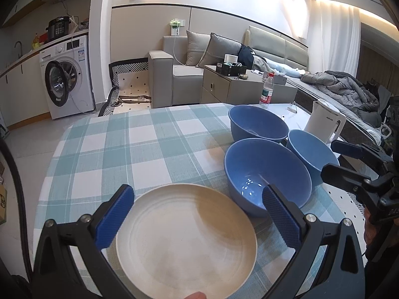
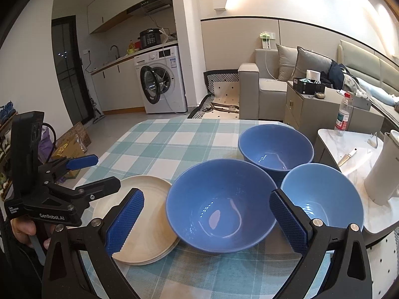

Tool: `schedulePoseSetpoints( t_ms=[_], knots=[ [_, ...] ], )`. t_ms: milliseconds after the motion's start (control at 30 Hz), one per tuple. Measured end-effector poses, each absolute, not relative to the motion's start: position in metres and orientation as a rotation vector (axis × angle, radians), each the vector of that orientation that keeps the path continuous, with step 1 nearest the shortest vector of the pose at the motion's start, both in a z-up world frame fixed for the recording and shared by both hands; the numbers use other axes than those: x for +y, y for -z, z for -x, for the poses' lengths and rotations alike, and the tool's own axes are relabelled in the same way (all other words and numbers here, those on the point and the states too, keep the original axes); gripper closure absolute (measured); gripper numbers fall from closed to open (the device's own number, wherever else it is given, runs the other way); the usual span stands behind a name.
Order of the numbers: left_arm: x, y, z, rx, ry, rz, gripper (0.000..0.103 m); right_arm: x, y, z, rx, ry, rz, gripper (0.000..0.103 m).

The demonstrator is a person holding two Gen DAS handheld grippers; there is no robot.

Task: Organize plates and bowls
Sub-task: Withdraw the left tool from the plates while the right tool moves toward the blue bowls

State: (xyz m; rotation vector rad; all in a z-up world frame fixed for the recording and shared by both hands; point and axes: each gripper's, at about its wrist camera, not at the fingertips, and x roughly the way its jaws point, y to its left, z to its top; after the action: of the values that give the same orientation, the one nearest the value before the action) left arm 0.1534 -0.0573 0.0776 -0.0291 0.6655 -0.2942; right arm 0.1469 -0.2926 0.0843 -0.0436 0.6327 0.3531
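Piled at the near left of the checked tabletop point(image 1: 124, 144): cream plates point(image 2: 154, 214), rims aligned, presumably gathered so as to take up one spot. Just right of the pile, a big blue bowl point(image 2: 219, 206), upright and empty, touching or almost touching the plates; could not tell which. Behind that, a darker bowl point(image 2: 275, 149). To the right, a paler, smaller bowl point(image 2: 321, 199). All three clustered close, yet each set on the cloth alone, none nested. Judged about halfway: plates collected, bowls not yet stacked.

Left claw point(image 1: 197, 191) held spread wide over the plate pile, gripping nothing, pads clear of both rims; looked parked rather than engaged. Right claw point(image 2: 206, 194) likewise released, spread astride the big bowl with a pad near each side of the rim, touching neither. Probably lined up that way to take that bowl, or to reach past for the paler one and drop it inside. Off to the right, on a separate marble top, a white kettle point(image 2: 384, 172), close to the paler bowl and so a bump risk.
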Motion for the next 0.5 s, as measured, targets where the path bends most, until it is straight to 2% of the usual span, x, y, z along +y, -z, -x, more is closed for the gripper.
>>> schedulePoseSetpoints(
  t_ms=[500],
  knots=[
    [-0.087, -0.083, -0.184, 0.666, 0.297, -0.020, 0.000, -0.324, -0.094, -0.180, 0.615, -0.277, 0.020, 0.001]
  ],
)
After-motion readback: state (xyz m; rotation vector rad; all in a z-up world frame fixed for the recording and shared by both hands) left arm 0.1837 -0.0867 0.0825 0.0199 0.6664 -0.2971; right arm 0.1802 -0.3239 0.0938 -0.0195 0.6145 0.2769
